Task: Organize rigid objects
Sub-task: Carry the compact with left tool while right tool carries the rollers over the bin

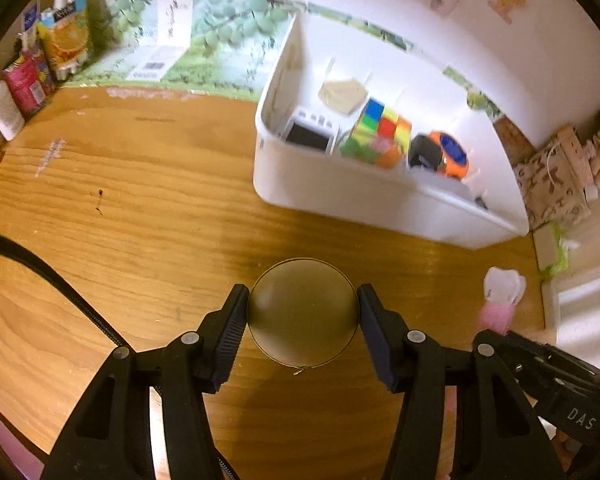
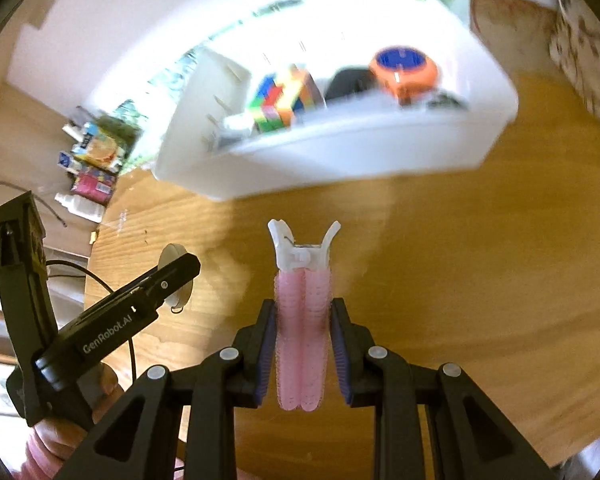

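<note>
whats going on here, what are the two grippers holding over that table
A person is tidying small items into a white bin on a wooden table. The left gripper is shut on a round disc-like object, and the right gripper is shut on a pink hair roller clip. Both are short of the bin, which already holds a colourful cube puzzle, an orange-and-blue gadget and a few other things.
</note>
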A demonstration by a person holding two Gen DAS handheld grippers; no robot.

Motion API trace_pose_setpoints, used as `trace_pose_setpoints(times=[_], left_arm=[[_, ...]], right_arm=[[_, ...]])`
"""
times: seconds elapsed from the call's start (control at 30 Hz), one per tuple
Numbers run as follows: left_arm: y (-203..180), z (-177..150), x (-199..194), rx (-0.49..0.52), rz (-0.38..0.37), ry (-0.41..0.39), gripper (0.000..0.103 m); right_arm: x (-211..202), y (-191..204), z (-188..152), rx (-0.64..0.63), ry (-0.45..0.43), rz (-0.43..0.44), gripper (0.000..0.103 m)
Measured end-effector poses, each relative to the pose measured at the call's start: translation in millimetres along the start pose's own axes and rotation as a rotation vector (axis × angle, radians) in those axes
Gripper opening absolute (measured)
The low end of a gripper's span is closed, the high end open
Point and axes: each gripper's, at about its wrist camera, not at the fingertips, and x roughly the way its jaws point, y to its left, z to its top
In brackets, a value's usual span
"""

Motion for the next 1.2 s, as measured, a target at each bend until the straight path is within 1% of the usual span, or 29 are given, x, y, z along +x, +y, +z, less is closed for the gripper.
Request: trace_pose_setpoints(times=[0.03, 0.07, 0.2, 0.27, 0.37, 0.57, 0.73, 0.87, 1.0, 1.2], left_arm=[[-7, 5, 5, -0.004, 0.011, -0.014, 0.059], [-8, 7, 2, -0.011, 0.019, -0.029, 0.059], [-14, 14, -9, -0.062, 0.015, -0.075, 0.059], [-23, 17, -10, -0.065, 0.026, -0.102, 0.059], [-32, 21, -18, -0.062, 0.04, -0.129, 0.059], [-48, 39, -32, -0.1, 0.002, -0.181, 0.059], [-67, 56, -36, -0.091, 0.02, -0.234, 0.059], [-79, 68, -32, -0.084, 0.027, -0.244, 0.059], [-91, 81, -24, -0.086, 0.024, -0.232, 0.059], [-108, 100, -8, -0.068, 0.058, -0.22, 0.059]], right_arm=[[-5, 0, 2, -0.028, -0.021, -0.005, 0.026], [-9, -2, 4, -0.05, -0.039, -0.01, 0.026], [-28, -9, 13, -0.125, -0.115, -0.021, 0.026], [-38, -18, 19, -0.149, -0.142, -0.015, 0.026], [-49, -28, 29, -0.174, -0.164, -0.001, 0.026], [-61, -40, 58, -0.227, -0.208, 0.004, 0.026], [-66, -42, 85, -0.284, -0.243, 0.002, 0.026], [-68, -41, 107, -0.327, -0.27, 0.002, 0.026], [-66, -38, 126, -0.354, -0.3, 0.011, 0.026], [-58, -32, 149, -0.39, -0.333, 0.019, 0.027]])
